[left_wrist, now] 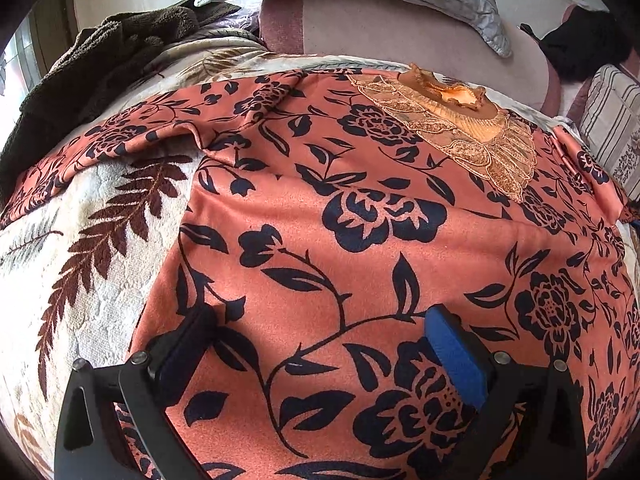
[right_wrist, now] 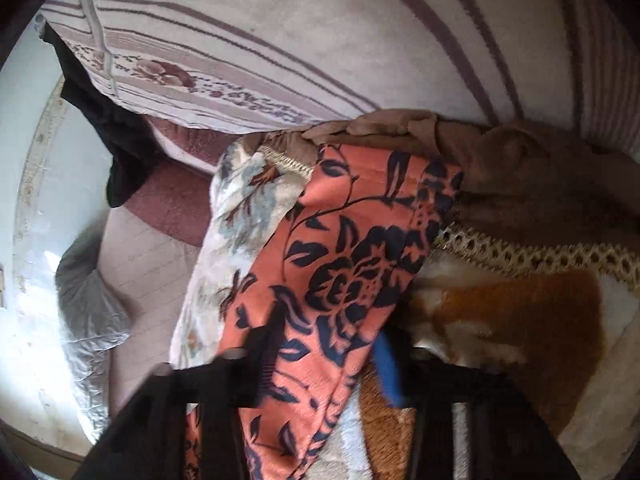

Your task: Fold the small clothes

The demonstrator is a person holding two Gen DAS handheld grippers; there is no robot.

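— Where's the garment?

— The coral floral top (left_wrist: 360, 208) lies spread on the leaf-print blanket (left_wrist: 100, 240), collar far from the camera.

— And the grippers?

— Left gripper (left_wrist: 320, 344): jaws apart above the cloth. Right gripper (right_wrist: 320, 360): clamped on a sleeve (blurred, beside the striped pillow (right_wrist: 320, 32)).

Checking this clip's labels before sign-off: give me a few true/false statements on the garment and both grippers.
1. The floral garment lies spread on a leaf-patterned blanket. True.
2. The left gripper is clamped on the garment. False: its jaws are open, apart over the cloth.
3. The garment's sleeve passes between the right gripper's fingers. True.
4. The garment is plain blue. False: salmon with dark flowers.
5. A striped pillow lies beyond the sleeve. True.
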